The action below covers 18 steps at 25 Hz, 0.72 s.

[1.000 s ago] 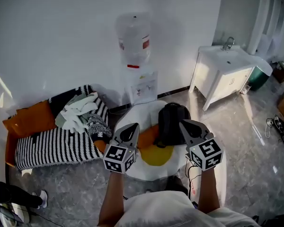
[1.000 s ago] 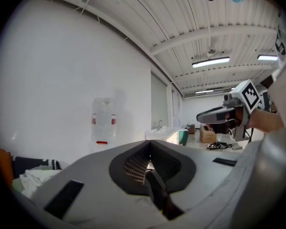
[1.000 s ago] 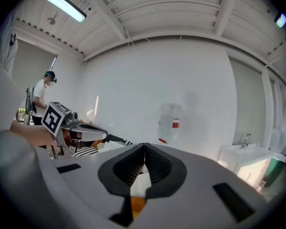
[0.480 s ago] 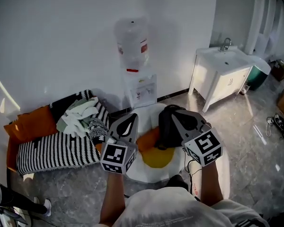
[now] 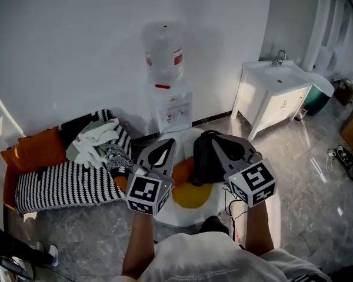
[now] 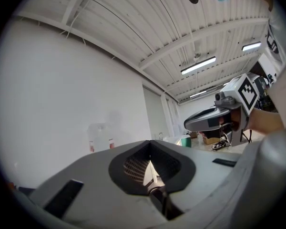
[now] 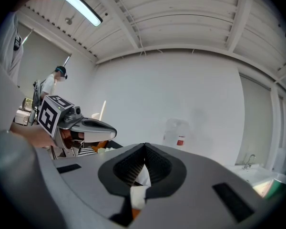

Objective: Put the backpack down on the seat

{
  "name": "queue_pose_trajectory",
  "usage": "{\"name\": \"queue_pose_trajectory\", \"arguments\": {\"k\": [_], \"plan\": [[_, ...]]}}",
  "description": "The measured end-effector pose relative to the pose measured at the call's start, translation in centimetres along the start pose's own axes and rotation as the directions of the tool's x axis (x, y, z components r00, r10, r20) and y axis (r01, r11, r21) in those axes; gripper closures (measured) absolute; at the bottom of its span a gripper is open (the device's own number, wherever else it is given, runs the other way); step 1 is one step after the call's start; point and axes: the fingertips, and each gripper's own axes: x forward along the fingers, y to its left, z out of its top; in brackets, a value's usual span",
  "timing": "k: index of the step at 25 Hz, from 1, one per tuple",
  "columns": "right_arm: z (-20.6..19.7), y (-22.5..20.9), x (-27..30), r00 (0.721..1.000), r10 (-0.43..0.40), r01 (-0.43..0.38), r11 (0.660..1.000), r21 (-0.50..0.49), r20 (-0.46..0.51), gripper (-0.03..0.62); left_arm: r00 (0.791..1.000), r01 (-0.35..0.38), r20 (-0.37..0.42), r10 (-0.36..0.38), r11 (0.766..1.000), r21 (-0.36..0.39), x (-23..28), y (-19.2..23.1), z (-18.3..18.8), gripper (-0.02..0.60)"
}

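Nearest, both forearms reach out level from a white shirt (image 5: 194, 260). The left tongs (image 5: 166, 141) are fully closed with nothing between them; in the left gripper view the left tongs (image 6: 150, 151) meet along one seam. The right tongs (image 5: 213, 138) are closed the same way and empty, as the right gripper view of the right tongs (image 7: 144, 149) confirms. Each carries a cube of black-and-white square markers; these are patterns, not words.

Just beyond the tips, the black backpack (image 5: 201, 160) stands upright on the seat (image 5: 170, 207), a round white one with a yellow centre. An orange pad (image 5: 182, 170) lies on the seat beside the backpack, on its left. In the head view the right tongs overlap the backpack's top; whether they touch it cannot be told.

The floor (image 5: 306, 192) is glossy grey tile, with cables (image 5: 341, 157) lying at the right.

To the left sits a couch (image 5: 65, 184) under a black-and-white striped cover, with an orange cushion (image 5: 29, 148) and a pile of clothes (image 5: 97, 140) on it.

Behind the seat, against the white wall (image 5: 76, 51), is a white dispenser (image 5: 173, 107) topped by a clear bottle (image 5: 162, 49). The bottle has a red-and-white label (image 5: 178, 57), and the dispenser's front also carries print; both are too small to read.

Farthest right stands a white sink (image 5: 276, 96) with a tap.
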Motion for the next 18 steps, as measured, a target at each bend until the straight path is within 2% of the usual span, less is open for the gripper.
{"name": "queue_pose_trajectory", "arguments": {"k": [10, 18], "plan": [[-0.8, -0.5, 0.1, 1.0, 0.001, -0.001, 1.0, 0.029, 0.004, 0.591, 1.0, 0.001, -0.01, -0.001, 1.0, -0.01, -0.2, 0.0, -0.4, 0.592], [-1.2, -0.3, 0.3, 1.0, 0.018, -0.017, 1.0, 0.005, -0.019, 0.591, 1.0, 0.015, -0.021, -0.015, 1.0, -0.006, -0.1, 0.0, -0.8, 0.592]]}}
